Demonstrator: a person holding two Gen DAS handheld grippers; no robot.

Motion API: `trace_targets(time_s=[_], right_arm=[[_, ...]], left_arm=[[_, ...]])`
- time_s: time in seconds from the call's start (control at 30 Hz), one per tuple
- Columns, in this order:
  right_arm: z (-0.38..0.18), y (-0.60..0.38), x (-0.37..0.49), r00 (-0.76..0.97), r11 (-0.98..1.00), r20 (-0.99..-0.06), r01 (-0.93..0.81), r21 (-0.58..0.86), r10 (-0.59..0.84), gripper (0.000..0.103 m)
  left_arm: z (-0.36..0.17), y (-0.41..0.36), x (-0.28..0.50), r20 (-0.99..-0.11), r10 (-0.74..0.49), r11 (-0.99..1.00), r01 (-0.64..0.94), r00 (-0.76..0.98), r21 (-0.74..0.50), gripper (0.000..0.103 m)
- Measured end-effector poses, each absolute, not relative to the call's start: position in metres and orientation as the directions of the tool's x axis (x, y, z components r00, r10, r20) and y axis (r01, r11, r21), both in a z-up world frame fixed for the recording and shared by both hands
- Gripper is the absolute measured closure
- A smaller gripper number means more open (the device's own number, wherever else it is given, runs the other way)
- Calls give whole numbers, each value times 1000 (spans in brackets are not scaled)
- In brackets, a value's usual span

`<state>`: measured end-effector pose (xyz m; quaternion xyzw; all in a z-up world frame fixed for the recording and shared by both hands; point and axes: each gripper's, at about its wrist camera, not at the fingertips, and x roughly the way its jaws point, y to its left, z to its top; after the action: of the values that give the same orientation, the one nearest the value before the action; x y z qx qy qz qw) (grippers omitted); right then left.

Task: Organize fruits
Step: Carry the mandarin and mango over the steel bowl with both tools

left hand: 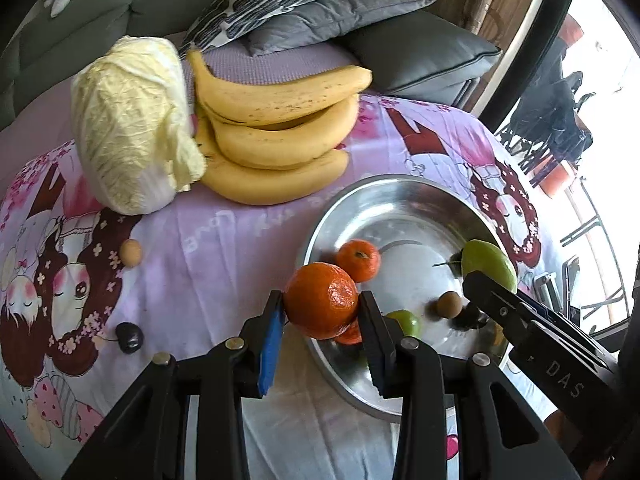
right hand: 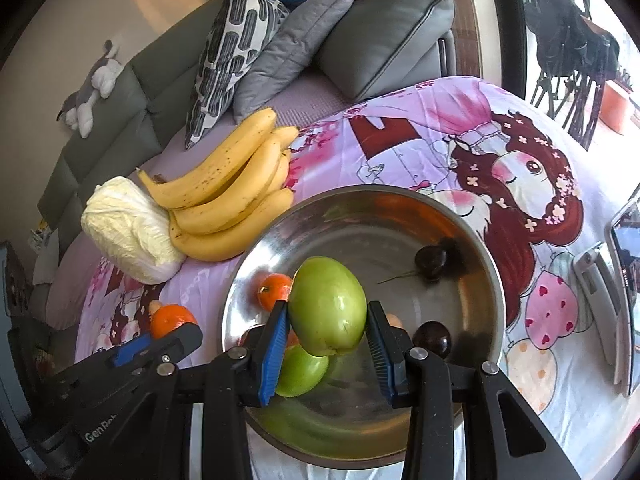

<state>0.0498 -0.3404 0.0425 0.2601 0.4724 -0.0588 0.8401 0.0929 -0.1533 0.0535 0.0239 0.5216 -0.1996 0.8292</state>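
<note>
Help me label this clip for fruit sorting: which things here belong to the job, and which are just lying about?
Job: orange in left gripper; green fruit in right gripper; steel bowl; bananas; dark cherry on the cloth.

Lying about: cabbage; cushions; plush toy.

Second green fruit (right hand: 301,372) half hidden behind tongs; phone (right hand: 628,280) cut off.

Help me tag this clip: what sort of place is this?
Probably a home living room: a grey sofa with cushions, a plush toy on its backrest, and a cartoon-printed purple sheet covering the surface.
</note>
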Motion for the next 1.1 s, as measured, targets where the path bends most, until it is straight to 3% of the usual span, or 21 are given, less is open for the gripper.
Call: trace_targets(time_s=[0.6, 1.1], right_arm=[[36, -385, 40, 536, 818, -841, 448, 361, 77, 62], [16, -392, 51, 506, 820, -856, 444, 361, 103, 61]], left_arm=[[42, -209, 99, -883, -317, 879, 456, 346, -137, 65], [21, -244, 103, -901, -299, 852, 514, 313, -105, 65]])
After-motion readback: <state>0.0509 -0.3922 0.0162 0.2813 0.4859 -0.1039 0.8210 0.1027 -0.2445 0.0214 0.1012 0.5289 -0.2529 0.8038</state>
